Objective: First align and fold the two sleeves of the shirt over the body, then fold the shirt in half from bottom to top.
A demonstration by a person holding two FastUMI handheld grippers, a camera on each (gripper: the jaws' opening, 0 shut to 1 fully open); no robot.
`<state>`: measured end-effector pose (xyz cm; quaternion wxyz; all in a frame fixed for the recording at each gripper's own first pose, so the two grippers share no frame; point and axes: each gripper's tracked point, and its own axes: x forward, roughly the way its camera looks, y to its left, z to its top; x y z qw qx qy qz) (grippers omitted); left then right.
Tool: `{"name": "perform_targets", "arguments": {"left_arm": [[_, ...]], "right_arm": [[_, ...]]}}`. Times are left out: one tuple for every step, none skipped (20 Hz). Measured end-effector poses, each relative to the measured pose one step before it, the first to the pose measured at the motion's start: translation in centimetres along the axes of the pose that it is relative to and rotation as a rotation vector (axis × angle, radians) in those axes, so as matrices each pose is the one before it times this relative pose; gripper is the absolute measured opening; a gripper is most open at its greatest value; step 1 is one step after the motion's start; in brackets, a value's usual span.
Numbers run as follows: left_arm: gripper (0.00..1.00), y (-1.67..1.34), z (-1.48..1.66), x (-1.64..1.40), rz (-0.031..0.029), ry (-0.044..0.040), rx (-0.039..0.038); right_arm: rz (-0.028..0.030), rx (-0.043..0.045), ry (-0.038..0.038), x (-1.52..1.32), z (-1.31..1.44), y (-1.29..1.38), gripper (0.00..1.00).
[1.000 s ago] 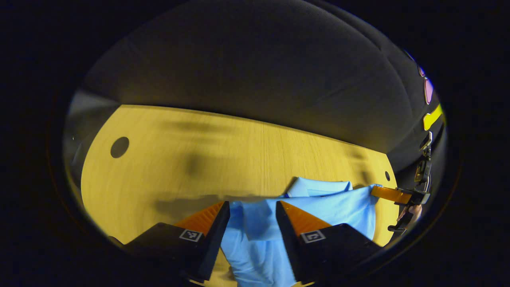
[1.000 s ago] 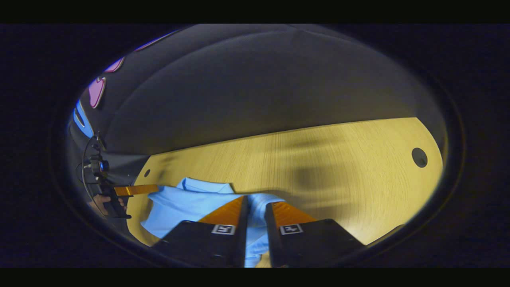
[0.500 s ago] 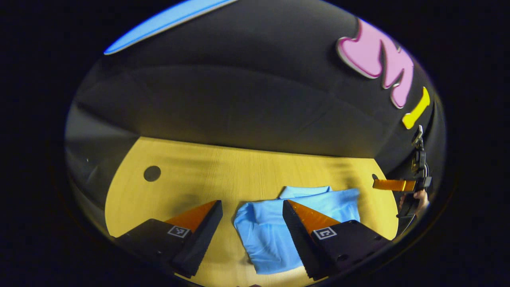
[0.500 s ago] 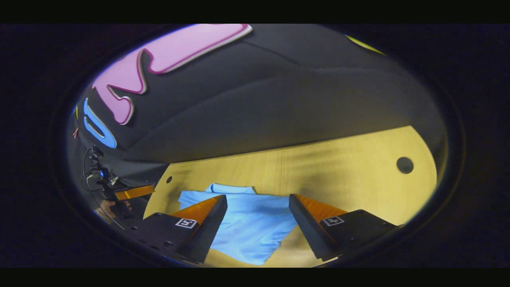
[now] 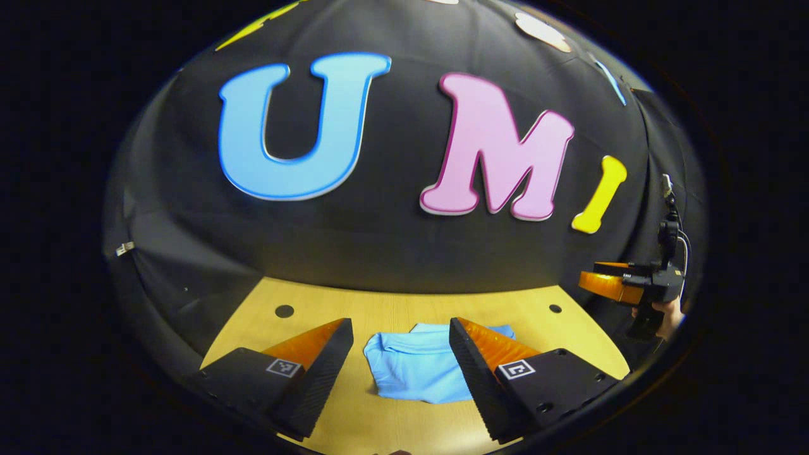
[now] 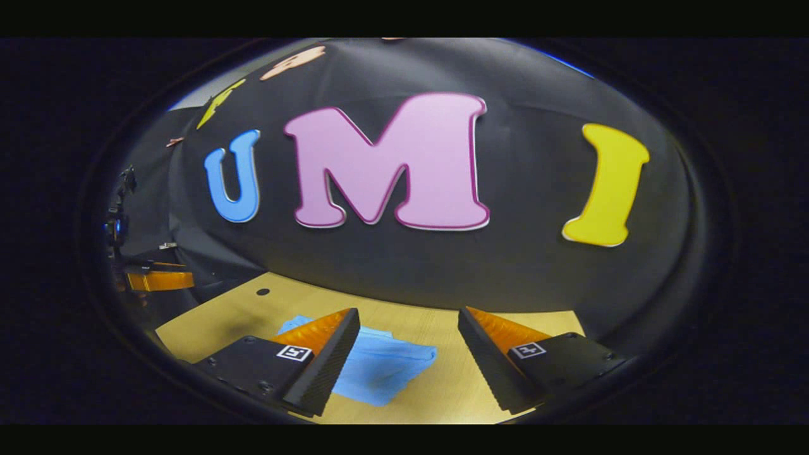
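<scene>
A light blue shirt lies folded into a compact bundle on the wooden table, its collar toward the far wall. My left gripper hangs open well above it with nothing between its fingers. In the right gripper view the same shirt lies low and left of centre, partly behind one finger. My right gripper is open too, raised off the table and empty. The other gripper, held by a hand, shows at the far right of the left gripper view, and the left one at the far left of the right gripper view.
The table has small round holes near its back corners. The booth's black cloth wall rises right behind the table's far edge. Bare wood surrounds the shirt on all sides.
Both grippers let go of the shirt, opened, and lifted up and back from the table. The shirt dropped flat as a folded bundle and now looks smaller and farther away.
</scene>
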<state>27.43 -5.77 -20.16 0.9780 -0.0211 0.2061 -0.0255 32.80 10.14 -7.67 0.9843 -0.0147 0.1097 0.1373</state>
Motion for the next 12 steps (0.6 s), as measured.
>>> {"name": "perform_targets", "arguments": {"left_arm": [[0.97,-0.738,-0.063,-2.470,0.00474,-0.02789,0.00351],[0.97,-1.180,0.005,-4.045,-0.01026,-0.04721,0.00447],[0.97,-0.421,-0.038,-2.743,-0.00454,-0.02143,0.00309],[0.97,-0.372,-0.342,-2.459,-0.01200,-0.00156,0.00683],[0.97,-0.400,-0.753,-3.034,-0.01754,0.00502,0.00333],[0.97,-0.489,-0.096,-2.972,-0.01684,-0.01662,0.00081],[0.97,-0.134,0.128,-1.719,-0.00723,-0.01266,0.00063],[0.96,-0.024,0.050,-1.474,-0.00043,-0.00849,-0.00108],[0.97,-0.137,0.041,-1.341,-0.00115,-0.00758,-0.00046],[0.97,-0.111,0.443,-1.557,0.00186,-0.01383,-0.00350],[0.97,-0.212,0.292,-0.849,-0.00169,-0.00609,-0.00790],[0.97,-0.477,0.175,-0.710,-0.00551,-0.00513,-0.00875]], "right_arm": [[-0.01920,-0.00510,-0.02454,-2.583,0.587,1.155,0.98],[-0.01879,-0.00364,-0.03603,-4.433,1.061,2.160,0.98],[-0.00903,-0.00809,-0.02392,-2.639,0.540,1.030,0.98],[-0.01693,-0.01338,-0.01340,-2.447,0.482,0.830,0.98],[-0.01280,0.00137,-0.02009,-4.756,0.995,1.852,0.96],[-0.00270,0.00563,-0.02708,-2.619,0.860,0.991,0.92],[-0.00679,-0.00240,-0.02462,-2.347,0.652,0.735,0.96],[-0.01434,-0.00955,-0.01498,-2.187,0.439,0.468,0.96],[-0.01451,-0.00865,-0.00655,-2.092,0.399,0.326,0.96],[-0.00206,-0.00073,-0.01145,-2.353,0.526,0.593,0.97],[-0.00274,0.00302,-0.00703,-1.385,0.362,0.417,0.97],[-0.00369,0.00462,-0.00335,-1.295,0.144,0.150,0.97]]}}
